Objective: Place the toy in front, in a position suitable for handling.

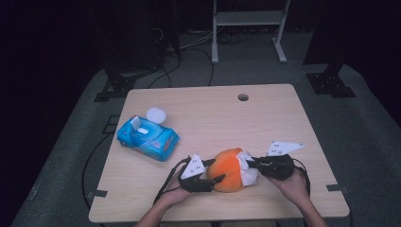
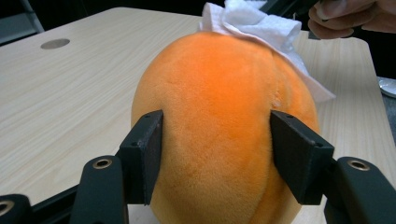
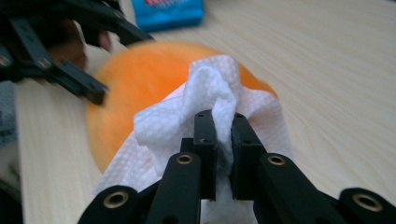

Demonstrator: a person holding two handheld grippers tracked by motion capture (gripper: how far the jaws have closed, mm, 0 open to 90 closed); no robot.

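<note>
I have the orange plush ball (image 1: 229,170) near the bench's front edge clamped in my left fingers (image 2: 143,156), my right fingers (image 3: 205,140) pinching the tissue (image 3: 205,100) against its right side

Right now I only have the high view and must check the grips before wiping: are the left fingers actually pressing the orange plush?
Observer: Yes, the left gripper has both pads dented into the sides of the orange plush.
Operator: And the white wipe?
Observer: The right gripper pinches a fold of the white wipe; the rest drapes over the plush.
Operator: Is the wet wipe pack close?
Observer: No, the blue wipe pack lies apart, lid open.
</note>
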